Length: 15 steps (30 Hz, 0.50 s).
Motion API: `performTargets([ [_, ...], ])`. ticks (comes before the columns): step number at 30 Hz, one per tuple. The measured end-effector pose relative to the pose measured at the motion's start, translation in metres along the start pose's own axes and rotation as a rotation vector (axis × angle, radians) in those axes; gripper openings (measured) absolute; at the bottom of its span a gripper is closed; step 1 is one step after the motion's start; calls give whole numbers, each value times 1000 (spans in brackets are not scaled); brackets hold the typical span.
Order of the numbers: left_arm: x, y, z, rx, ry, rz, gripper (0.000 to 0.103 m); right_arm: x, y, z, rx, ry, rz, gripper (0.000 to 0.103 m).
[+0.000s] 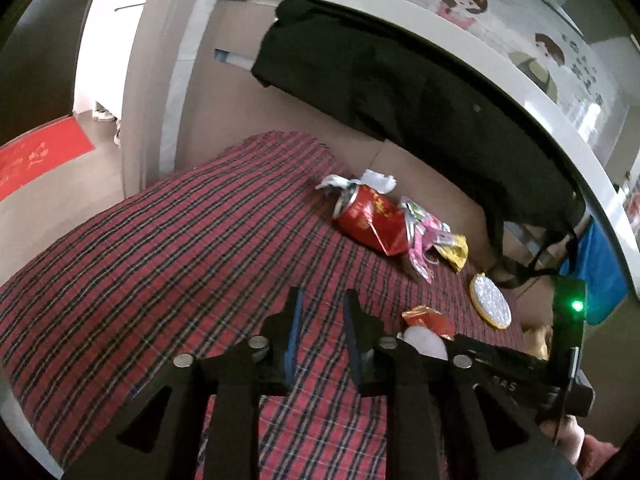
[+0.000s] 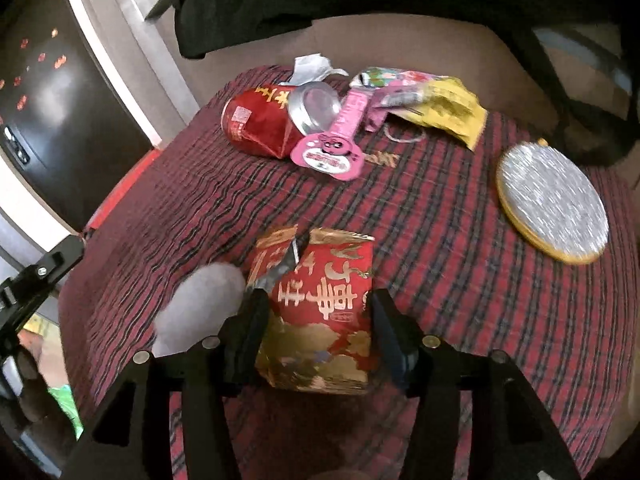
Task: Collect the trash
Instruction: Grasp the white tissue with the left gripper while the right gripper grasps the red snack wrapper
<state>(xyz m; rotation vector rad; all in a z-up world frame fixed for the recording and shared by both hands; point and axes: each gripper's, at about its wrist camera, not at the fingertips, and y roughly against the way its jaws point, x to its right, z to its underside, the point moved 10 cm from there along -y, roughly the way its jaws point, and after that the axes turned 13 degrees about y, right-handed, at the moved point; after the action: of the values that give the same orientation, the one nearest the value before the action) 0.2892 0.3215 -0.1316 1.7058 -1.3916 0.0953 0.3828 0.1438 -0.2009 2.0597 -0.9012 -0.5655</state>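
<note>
My right gripper (image 2: 318,322) points down at the bed. Its fingers are spread wide, one on each side of a red and gold wrapper (image 2: 320,308). I cannot tell if the pads touch the wrapper yet. A soft white lump (image 2: 200,308) lies just beside the left finger.

My left gripper (image 1: 322,334) tilts down over the red checked blanket (image 1: 160,248). Its fingers stand a little apart with nothing between them.

Farther off lies a squashed red can (image 2: 260,126) on its side. A pink wrapper (image 2: 336,144) and a yellow wrapper (image 2: 452,110) lie next to it. A round silver disc (image 2: 554,200) sits off to the right.

Only the left view shows the cartoon pictures (image 1: 460,0) on the wall and the red mat (image 1: 40,156) on the floor. Only the right view shows the letters on the wrapper up close.
</note>
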Motion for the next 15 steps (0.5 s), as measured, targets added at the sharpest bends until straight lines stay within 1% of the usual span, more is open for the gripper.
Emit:
performTargets([
  [2,-3,0,-1,-1,6,-5,27,-4,-6,-5,-9,30,27,58],
  [4,-8,-1,-2,-4,10,-12,28,-8,-12,-9,-22,73,70,60],
  [6,-10,-2,-1,-8,13,-17,28,-11,-16,-11,-30,115,105,64],
  [7,-11,-3,-1,-11,13,-19,28,-11,-17,-11,-29,122,110,64],
  [9,-11,-5,1,-16,11,-23,28,-9,-17,-12,-22,120,93,68],
  [13,-3,-10,5,-30,-4,-15,28,-11,-18,-12,-24,175,49,69],
  [14,-1,-10,6,-32,-9,-10,28,-10,-17,-12,-20,176,40,66],
  [15,2,-11,8,-34,-14,-5,28,-7,-14,-11,-13,183,51,55],
])
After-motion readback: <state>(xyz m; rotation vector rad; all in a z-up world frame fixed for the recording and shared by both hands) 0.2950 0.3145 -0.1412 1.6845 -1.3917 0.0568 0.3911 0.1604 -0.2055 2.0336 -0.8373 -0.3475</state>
